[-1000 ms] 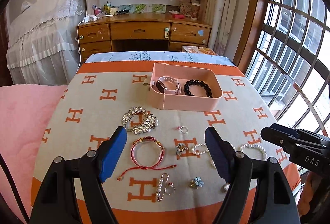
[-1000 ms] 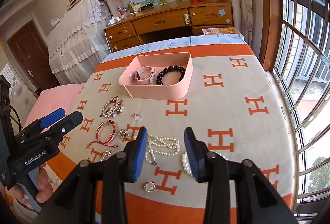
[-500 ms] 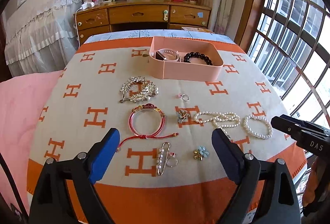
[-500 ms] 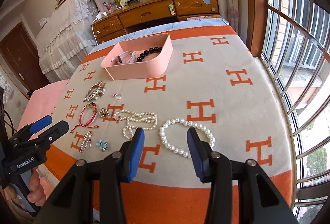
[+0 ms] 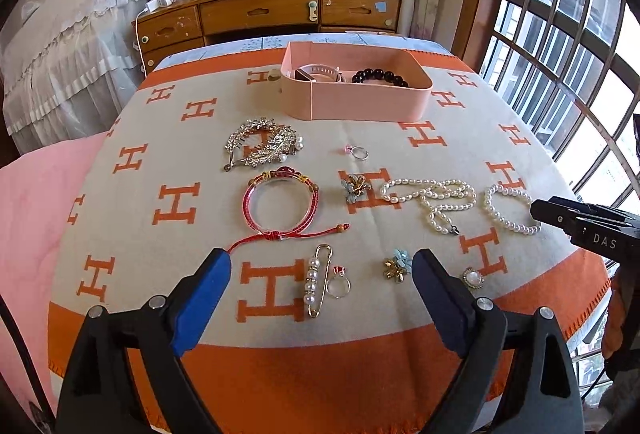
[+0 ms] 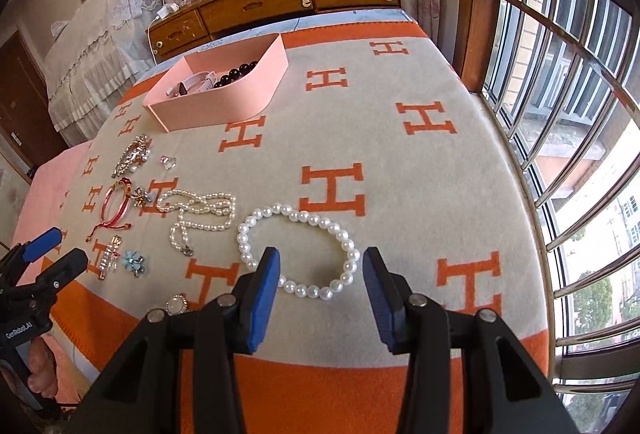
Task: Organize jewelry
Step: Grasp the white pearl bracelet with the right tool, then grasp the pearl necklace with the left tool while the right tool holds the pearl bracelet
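Note:
A pink tray [image 5: 360, 106] [image 6: 240, 94] at the far side holds a pale watch [image 5: 320, 74] and a black bead bracelet [image 5: 380, 77]. Loose jewelry lies on the blanket: a crystal leaf brooch [image 5: 260, 146], a red cord bracelet [image 5: 280, 202], a pearl pin [image 5: 314, 280], rings, flower charms, a pearl necklace [image 5: 432, 198] [image 6: 200, 210] and a pearl bracelet [image 6: 296, 250] [image 5: 506, 210]. My left gripper [image 5: 320, 274] is open and empty above the pearl pin. My right gripper [image 6: 318, 270] is open, its fingers astride the near part of the pearl bracelet.
The orange and cream H-pattern blanket [image 5: 180, 202] covers the table. A window with bars [image 6: 560, 74] runs along the right edge. A wooden desk [image 5: 260, 14] and a lace-covered bed [image 5: 60, 54] stand beyond the table.
Both grippers have pulled back toward the near edge and lowered. The right gripper has opened wider and shifted right, from the pearl necklace to over the pearl bracelet.

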The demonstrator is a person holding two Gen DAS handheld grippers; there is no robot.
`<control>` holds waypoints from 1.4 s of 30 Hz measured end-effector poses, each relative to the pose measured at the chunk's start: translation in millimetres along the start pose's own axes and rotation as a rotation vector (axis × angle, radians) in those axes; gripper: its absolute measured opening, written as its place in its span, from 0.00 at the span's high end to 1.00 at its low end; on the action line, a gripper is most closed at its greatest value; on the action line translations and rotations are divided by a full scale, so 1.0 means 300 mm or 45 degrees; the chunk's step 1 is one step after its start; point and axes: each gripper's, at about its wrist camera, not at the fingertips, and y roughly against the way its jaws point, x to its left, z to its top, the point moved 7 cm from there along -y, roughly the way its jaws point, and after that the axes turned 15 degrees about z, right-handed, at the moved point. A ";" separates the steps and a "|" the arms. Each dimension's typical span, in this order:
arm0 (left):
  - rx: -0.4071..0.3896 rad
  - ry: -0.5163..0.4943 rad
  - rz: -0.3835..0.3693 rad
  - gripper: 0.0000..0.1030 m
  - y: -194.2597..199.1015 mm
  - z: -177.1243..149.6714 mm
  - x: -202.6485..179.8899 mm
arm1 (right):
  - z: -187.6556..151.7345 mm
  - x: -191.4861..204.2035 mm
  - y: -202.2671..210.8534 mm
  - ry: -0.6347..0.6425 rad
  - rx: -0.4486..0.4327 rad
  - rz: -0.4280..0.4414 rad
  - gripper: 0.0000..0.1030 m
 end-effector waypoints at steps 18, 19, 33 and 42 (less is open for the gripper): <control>-0.006 -0.328 -0.080 0.12 -0.027 0.097 -0.223 | 0.007 -0.032 -0.057 0.160 0.121 -0.022 0.93; -0.007 -0.372 -0.087 0.12 -0.033 0.103 -0.252 | 0.006 -0.037 -0.052 0.143 0.120 0.001 0.93; 0.070 -0.758 -0.092 0.12 -0.180 0.121 -0.474 | -0.005 -0.051 -0.035 0.082 0.131 0.092 0.93; 0.126 -0.839 -0.194 0.12 -0.203 0.147 -0.518 | 0.001 -0.057 -0.037 0.064 0.136 0.120 0.92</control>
